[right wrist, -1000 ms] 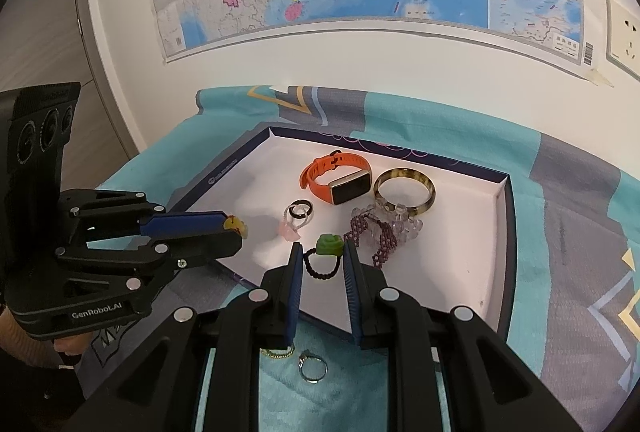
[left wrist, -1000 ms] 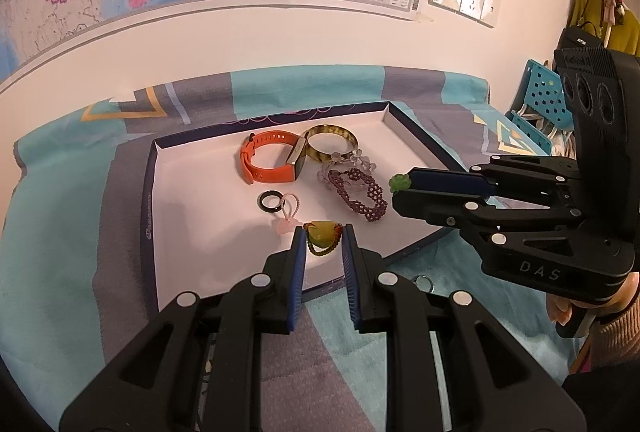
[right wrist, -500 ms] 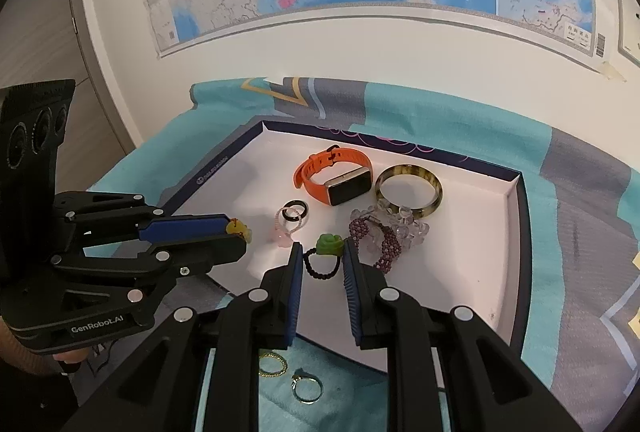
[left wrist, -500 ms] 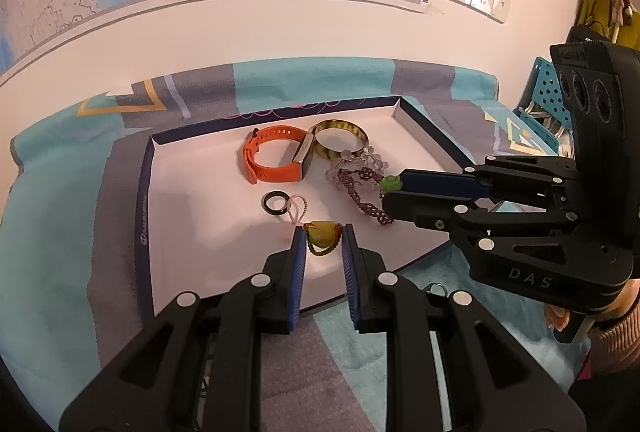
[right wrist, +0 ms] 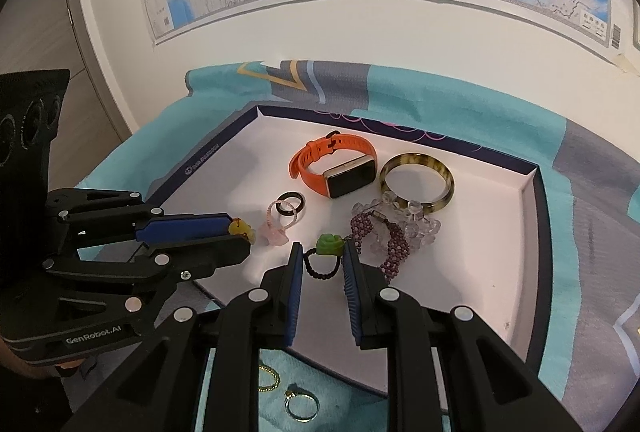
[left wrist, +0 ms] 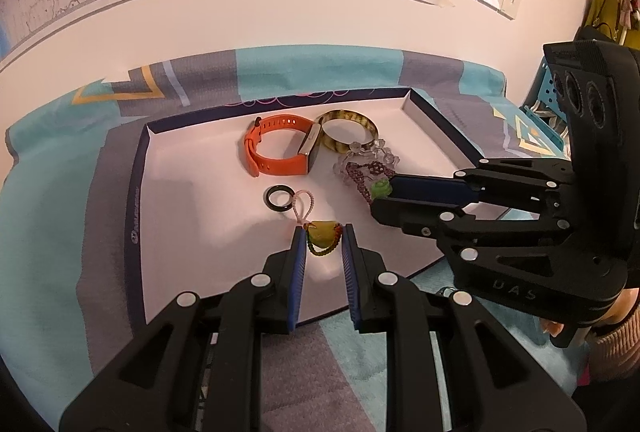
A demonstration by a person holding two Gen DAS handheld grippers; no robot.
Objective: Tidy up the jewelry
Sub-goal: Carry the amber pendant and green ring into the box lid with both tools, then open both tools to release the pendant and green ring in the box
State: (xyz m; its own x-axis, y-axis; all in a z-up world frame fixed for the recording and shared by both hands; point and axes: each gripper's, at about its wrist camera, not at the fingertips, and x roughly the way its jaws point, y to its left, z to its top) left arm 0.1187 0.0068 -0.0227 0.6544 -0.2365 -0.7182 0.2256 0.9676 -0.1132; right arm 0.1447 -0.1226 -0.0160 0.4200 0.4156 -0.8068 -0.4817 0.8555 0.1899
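My left gripper (left wrist: 322, 232) is shut on a beaded ring with a yellow stone (left wrist: 323, 234) and holds it over the white tray (left wrist: 192, 232). It also shows in the right wrist view (right wrist: 240, 230). My right gripper (right wrist: 323, 252) is shut on a black beaded ring with a green flower (right wrist: 329, 245), also over the tray (right wrist: 460, 272); the flower shows in the left wrist view (left wrist: 380, 189). In the tray lie an orange watch (right wrist: 334, 170), a horn bangle (right wrist: 418, 182), a purple beaded bracelet (right wrist: 384, 240), a clear bead bracelet (right wrist: 416, 222), a black ring (right wrist: 291, 203) and a pink ring (right wrist: 276, 228).
Two metal rings, a gold one (right wrist: 269, 378) and a silver one (right wrist: 301, 405), lie on the teal cloth in front of the tray. A wall with a map stands close behind. A blue basket (left wrist: 548, 108) is at the far right.
Both grippers have moved forward over the tray with their rings, and the right gripper has shifted left toward the purple bracelet. The grips have not changed.
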